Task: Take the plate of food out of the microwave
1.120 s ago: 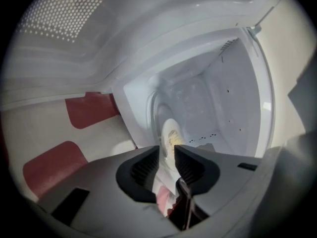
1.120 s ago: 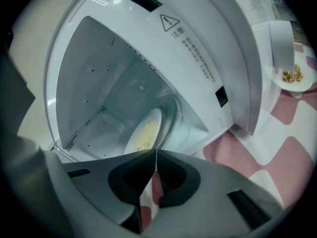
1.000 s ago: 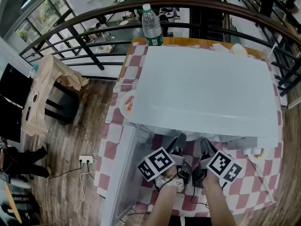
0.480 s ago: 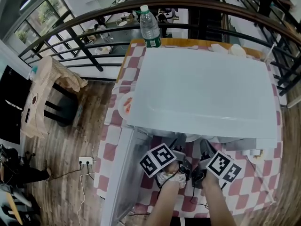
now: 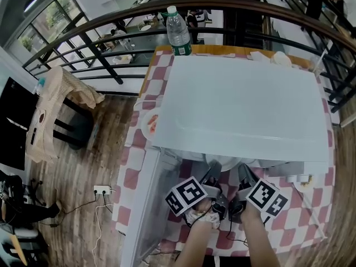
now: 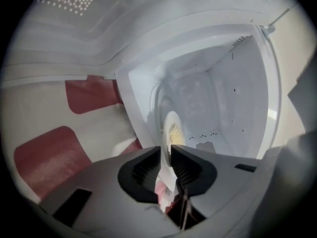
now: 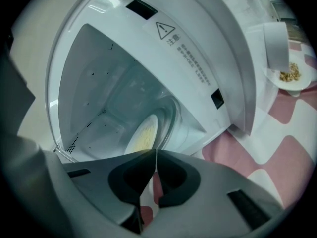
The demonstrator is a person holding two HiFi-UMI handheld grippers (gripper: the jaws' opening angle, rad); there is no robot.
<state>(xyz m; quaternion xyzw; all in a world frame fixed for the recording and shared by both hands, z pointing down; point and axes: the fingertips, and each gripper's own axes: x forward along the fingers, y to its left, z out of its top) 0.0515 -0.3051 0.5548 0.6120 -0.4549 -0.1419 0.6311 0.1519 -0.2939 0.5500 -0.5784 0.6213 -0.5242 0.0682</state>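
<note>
At lower centre of each gripper view, the left hand-held gripper (image 6: 166, 151), its jaws just closing, and the right hand-held gripper (image 7: 154, 155) pinch the rim of the plate of food (image 6: 172, 130) inside the microwave (image 6: 233, 83); next, presumably, a level joint withdrawal.

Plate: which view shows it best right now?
Right gripper view: the plate shows its face and yellow food inside the microwave. Left gripper view shows it narrower, nearly edge-on. Head view shows only its rim under the microwave's top.
</note>
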